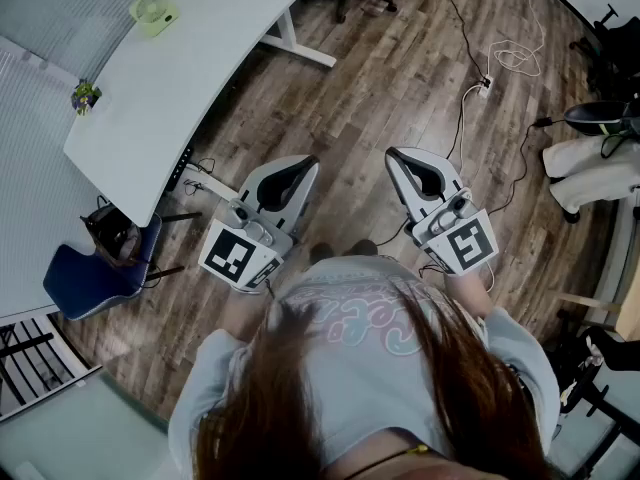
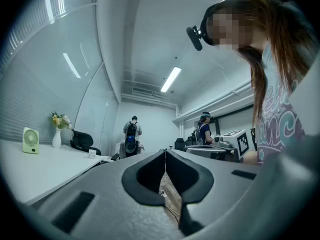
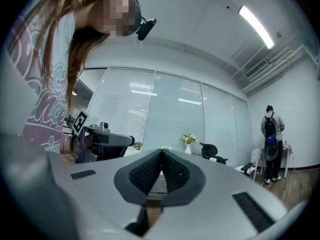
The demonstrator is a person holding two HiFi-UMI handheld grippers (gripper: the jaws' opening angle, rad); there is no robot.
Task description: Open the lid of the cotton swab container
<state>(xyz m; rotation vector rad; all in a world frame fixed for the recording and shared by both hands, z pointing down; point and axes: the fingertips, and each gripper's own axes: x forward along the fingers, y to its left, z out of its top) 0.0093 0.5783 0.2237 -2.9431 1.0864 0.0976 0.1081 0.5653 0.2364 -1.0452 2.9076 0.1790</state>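
Left gripper point(image 1: 300, 165) jaws closed, empty; right gripper point(image 1: 395, 155) jaws closed, empty; both level above wood floor point(image 1: 380, 88); white desk point(image 1: 190, 58) apart.

- The left gripper point(image 1: 309, 162) is held level in front of the person's torso. Its jaws are pressed together with nothing between them.
- The right gripper point(image 1: 393, 154) is level beside it and apart from it, its jaws likewise closed and empty.
- Both point away from the body, their tips angled slightly toward each other.
- The left marker cube point(image 1: 232, 256) and the right marker cube point(image 1: 468, 245) sit at the rear ends, facing up.
- The hands are mostly hidden behind the cubes.
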